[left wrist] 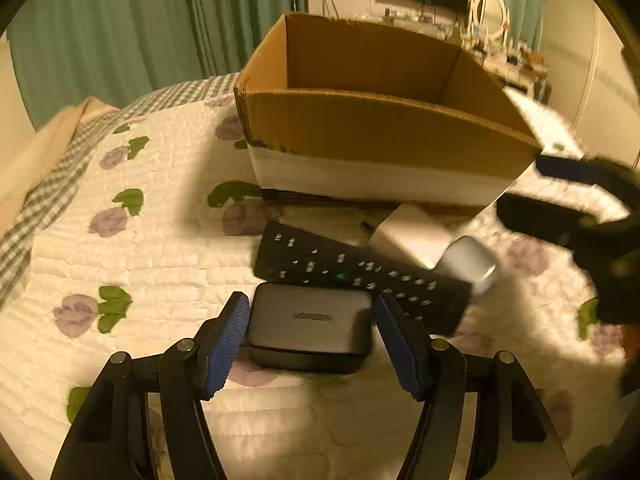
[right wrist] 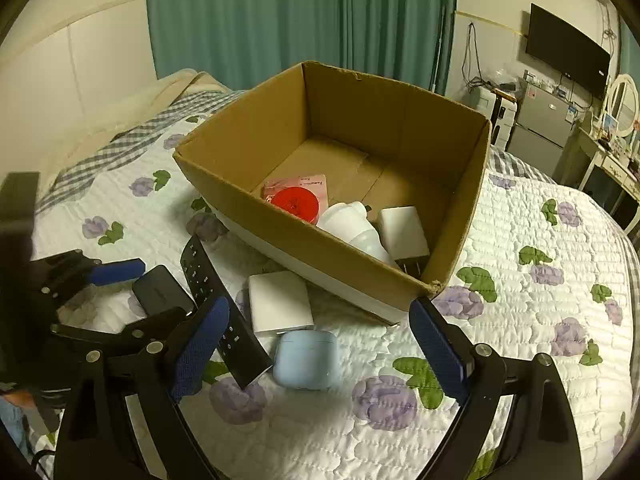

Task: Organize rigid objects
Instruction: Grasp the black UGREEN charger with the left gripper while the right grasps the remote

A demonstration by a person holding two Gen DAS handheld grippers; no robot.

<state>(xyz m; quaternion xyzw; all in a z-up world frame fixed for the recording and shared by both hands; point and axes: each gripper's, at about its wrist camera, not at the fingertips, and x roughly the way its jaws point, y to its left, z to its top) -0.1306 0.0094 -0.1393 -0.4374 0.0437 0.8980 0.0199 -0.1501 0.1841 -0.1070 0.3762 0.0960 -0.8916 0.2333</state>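
Observation:
A cardboard box (right wrist: 452, 216) stands on the quilted bed and holds a red-lidded item (right wrist: 295, 201), a white bulb-like object (right wrist: 352, 226) and a white charger (right wrist: 402, 232). In front of it lie a black remote (left wrist: 360, 276), a white charger block (right wrist: 278, 302), a light-blue earbud case (right wrist: 306, 358) and a black UGREEN charger (left wrist: 310, 328). My left gripper (left wrist: 312, 320) is open, its blue pads on either side of the black charger; it also shows in the right wrist view (right wrist: 132, 292). My right gripper (right wrist: 320, 348) is open above the earbud case.
The box (left wrist: 384, 136) rises just behind the loose items. Green curtains (right wrist: 300, 20) hang behind the bed. A TV (right wrist: 568, 52), a fridge (right wrist: 540, 128) and a dresser with a mirror (right wrist: 620, 100) stand at the far right. The floral quilt (right wrist: 540, 280) stretches right.

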